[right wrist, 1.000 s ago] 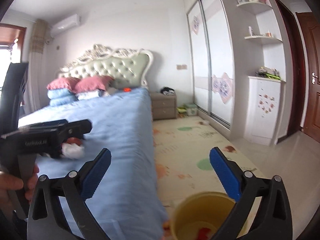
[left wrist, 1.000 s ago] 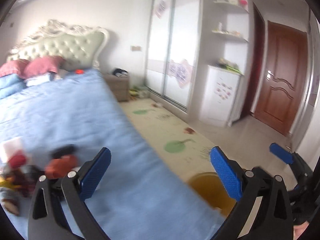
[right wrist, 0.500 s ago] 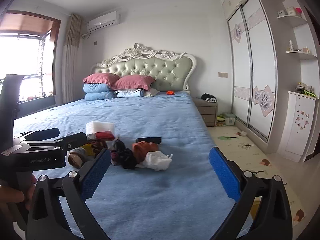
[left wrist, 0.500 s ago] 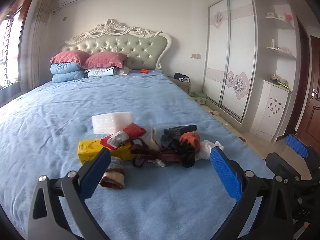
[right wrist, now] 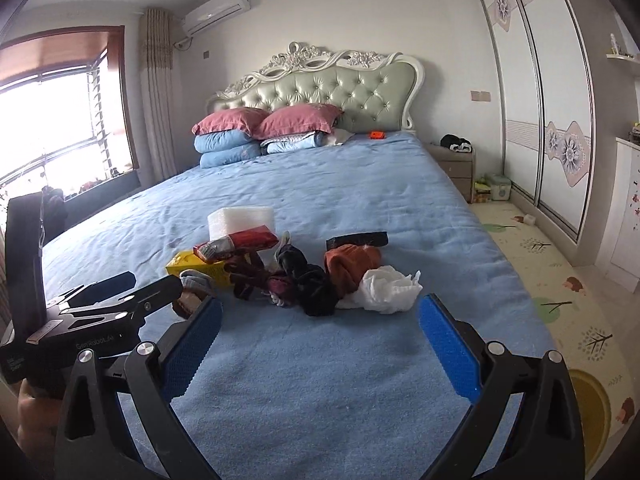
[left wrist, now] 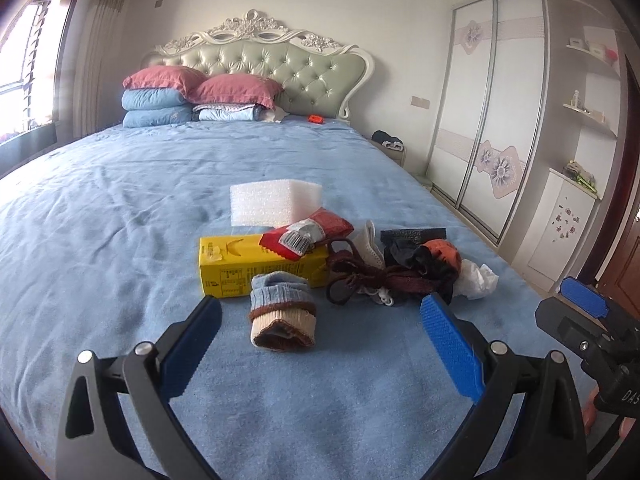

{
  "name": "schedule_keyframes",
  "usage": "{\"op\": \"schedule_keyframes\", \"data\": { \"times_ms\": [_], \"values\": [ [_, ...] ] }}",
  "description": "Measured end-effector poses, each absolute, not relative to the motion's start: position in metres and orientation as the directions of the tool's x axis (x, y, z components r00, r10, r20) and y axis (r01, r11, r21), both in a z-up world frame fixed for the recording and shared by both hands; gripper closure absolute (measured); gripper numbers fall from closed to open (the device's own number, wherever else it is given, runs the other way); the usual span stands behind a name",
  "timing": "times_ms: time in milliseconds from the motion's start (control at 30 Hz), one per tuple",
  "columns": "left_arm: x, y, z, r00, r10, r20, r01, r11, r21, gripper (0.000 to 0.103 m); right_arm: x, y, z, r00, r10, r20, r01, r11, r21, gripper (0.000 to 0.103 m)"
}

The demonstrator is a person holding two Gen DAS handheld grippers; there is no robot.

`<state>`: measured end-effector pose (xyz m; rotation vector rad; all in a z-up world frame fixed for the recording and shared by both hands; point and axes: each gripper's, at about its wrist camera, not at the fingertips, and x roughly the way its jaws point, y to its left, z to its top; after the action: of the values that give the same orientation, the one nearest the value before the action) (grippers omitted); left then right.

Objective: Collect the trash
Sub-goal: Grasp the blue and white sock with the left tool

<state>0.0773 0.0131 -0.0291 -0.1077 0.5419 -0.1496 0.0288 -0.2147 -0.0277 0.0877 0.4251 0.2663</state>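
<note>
A pile lies on the blue bed [left wrist: 120,208]: a white foam block [left wrist: 272,202], a yellow carton [left wrist: 244,264], a red wrapper [left wrist: 308,234], a rolled sock [left wrist: 282,312], dark cords and cloth [left wrist: 384,276], an orange cloth [right wrist: 352,264] and crumpled white tissue [right wrist: 386,288]. My left gripper [left wrist: 320,344] is open and empty, just short of the sock. My right gripper [right wrist: 320,344] is open and empty, in front of the tissue. The yellow bin [right wrist: 592,404] stands on the floor at the right.
Pillows [left wrist: 200,88] and a padded headboard [left wrist: 280,68] are at the far end. A nightstand [right wrist: 456,164], a sliding wardrobe [right wrist: 540,100] and a patterned floor mat [right wrist: 560,292] are to the right of the bed.
Both grippers have swung left from the floor and bin to face the bed, then moved closer to the pile. Both stay open.
</note>
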Motion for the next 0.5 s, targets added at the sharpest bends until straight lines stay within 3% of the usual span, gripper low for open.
{"op": "schedule_keyframes", "data": {
  "times_ms": [400, 500],
  "values": [
    [0.131, 0.018, -0.054, 0.754, -0.145, -0.640, 0.051, 0.985, -0.163, 0.004, 0.057, -0.206, -0.028, 0.864, 0.278, -0.421, -0.257, 0.961, 0.106, 0.008],
    [0.147, 0.015, -0.064, 0.697, -0.161, -0.699, 0.060, 0.984, -0.167, 0.004, 0.066, -0.206, -0.030, 0.845, 0.292, -0.448, -0.272, 0.956, 0.110, 0.021]
  ]
}}
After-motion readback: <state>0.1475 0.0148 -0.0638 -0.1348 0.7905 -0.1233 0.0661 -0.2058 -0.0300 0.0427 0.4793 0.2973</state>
